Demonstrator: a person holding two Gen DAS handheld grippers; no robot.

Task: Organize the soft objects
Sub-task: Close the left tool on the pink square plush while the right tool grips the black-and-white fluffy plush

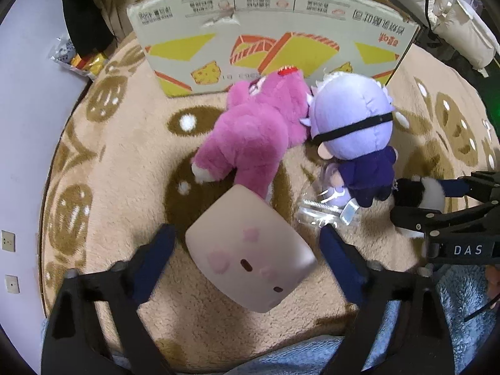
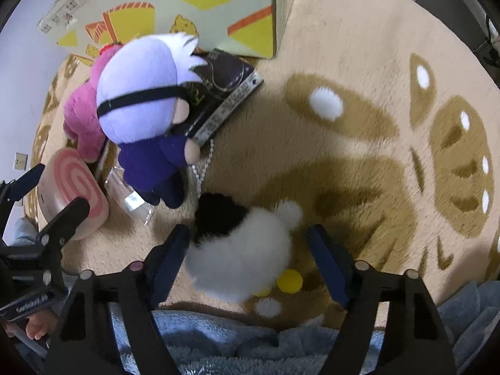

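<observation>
Four soft toys lie on the rug: one pink plush bear (image 1: 253, 131), one purple-haired doll (image 1: 353, 125), one swiss-roll cushion (image 1: 250, 253), one black-and-white fluffy toy (image 2: 240, 250). One cardboard box (image 1: 275, 40), one dark book (image 2: 225, 90), and what looks like one clear plastic packet (image 1: 325, 215).

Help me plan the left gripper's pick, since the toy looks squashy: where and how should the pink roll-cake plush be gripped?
Grip the roll-cake plush across its rounded body, coming from above. It lies on its side on the rug, spiral end toward the doll, so its long sides are free. The left gripper already straddles it, each of the fingers beside one flank without visibly pressing; a mid-length grip should balance it.
</observation>
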